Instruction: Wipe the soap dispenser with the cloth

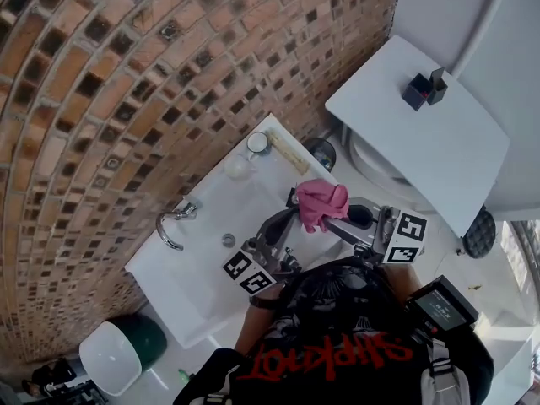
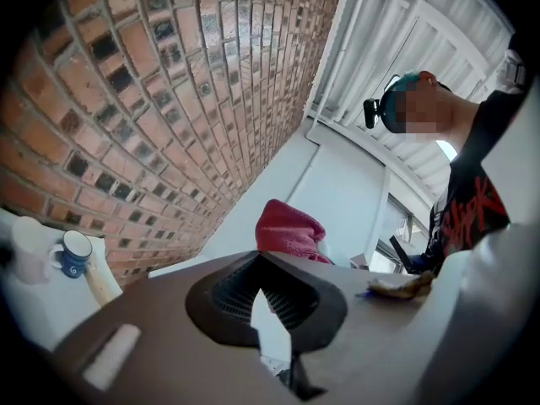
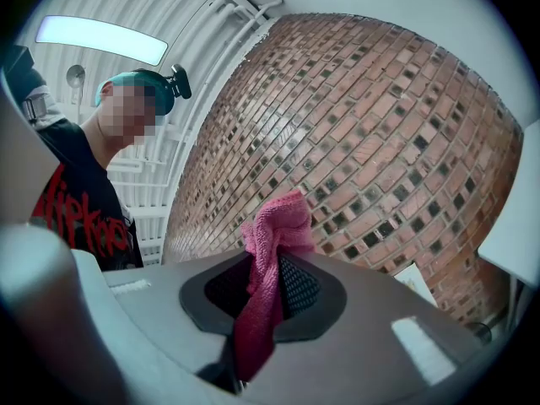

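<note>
The pink cloth is clamped in the closed jaws of the right gripper above the white sink; it is soft, light and limp, so a bunched wad is best kept in the grip. The left gripper is closed on nothing visible, near the cloth. What is taken for the soap dispenser stands by a mug at the sink's back corner, apart from the cloth, and is judged light, smooth and easily tipped, best steadied by its body.

Brick wall, white sink, chrome tap, blue-and-white mug near the wall
</note>
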The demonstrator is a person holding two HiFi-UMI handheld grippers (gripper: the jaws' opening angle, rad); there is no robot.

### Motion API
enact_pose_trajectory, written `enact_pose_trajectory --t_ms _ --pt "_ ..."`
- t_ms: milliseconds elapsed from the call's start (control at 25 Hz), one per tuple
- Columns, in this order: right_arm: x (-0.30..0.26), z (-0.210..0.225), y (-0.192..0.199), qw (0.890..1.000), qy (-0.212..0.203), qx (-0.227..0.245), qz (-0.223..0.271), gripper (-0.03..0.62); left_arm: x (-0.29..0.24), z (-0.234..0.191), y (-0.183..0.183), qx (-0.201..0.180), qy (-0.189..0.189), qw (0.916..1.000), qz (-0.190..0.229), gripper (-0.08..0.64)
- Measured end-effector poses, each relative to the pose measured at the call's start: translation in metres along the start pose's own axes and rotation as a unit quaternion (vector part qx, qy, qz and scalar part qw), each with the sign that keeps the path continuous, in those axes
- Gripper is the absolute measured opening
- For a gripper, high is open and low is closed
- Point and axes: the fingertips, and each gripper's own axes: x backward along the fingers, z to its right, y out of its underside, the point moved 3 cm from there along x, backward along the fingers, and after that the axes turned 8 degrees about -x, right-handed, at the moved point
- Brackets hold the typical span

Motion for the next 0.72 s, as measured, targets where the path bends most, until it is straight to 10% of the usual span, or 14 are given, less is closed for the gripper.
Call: enact_pose_trajectory --t_ms 280,520,720 --pt "-0.026 0.001 0.012 0.999 -0.030 -0.005 -0.034 0.049 0.021 -0.039 -0.002 0.022 -0.116 0.9930 -0.004 0.002" --pt "-0.048 0.002 0.033 0.996 -0.045 -0.029 -0.068 0.051 0.039 -0.072 0.002 0.108 -0.253 0.9612 0.015 0.095" --pt "-0.056 0.002 0.035 0.995 -0.052 -0.038 -0.071 0.051 0.038 -0.072 0.002 0.116 -0.235 0.9649 0.015 0.095"
